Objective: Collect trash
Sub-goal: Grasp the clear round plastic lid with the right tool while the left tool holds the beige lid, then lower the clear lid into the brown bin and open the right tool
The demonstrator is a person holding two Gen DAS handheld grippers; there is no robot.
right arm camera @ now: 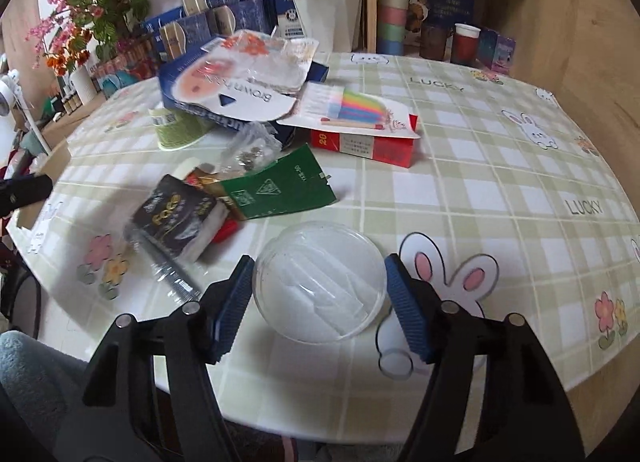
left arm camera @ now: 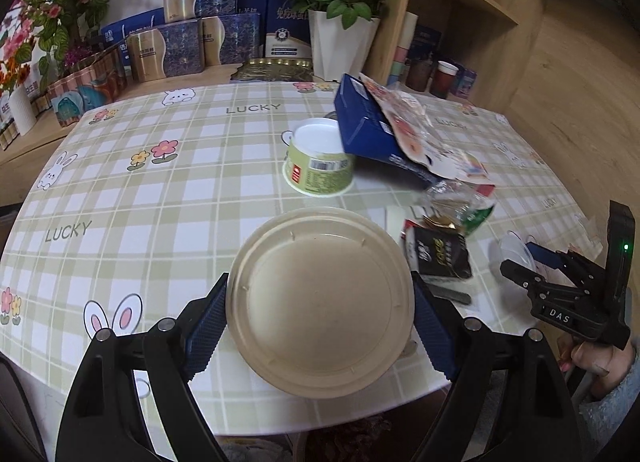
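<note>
An upside-down beige bowl [left arm camera: 320, 314] hangs over the table's near edge, and my left gripper [left arm camera: 320, 322] is shut on it with a blue pad pressed against each side. The right gripper [right arm camera: 320, 302] is shut on a clear plastic dome lid [right arm camera: 320, 282] that rests on the checked tablecloth [right arm camera: 500, 166]. That gripper [left arm camera: 528, 262] also shows at the right of the left wrist view, held by a hand. Loose trash lies mid-table: a black packet [right arm camera: 180, 218], a green packet [right arm camera: 280, 190], a red box [right arm camera: 368, 146], a blue box [left arm camera: 364, 122] and an overturned green-labelled cup [left arm camera: 320, 162].
Gift boxes [left arm camera: 180, 46], a white pot of red roses [left arm camera: 340, 42] and pink flowers stand along the table's far side. A wooden shelf [right arm camera: 440, 34] with cups is at the back right. The cloth to the left of the cup shows only its printed pattern.
</note>
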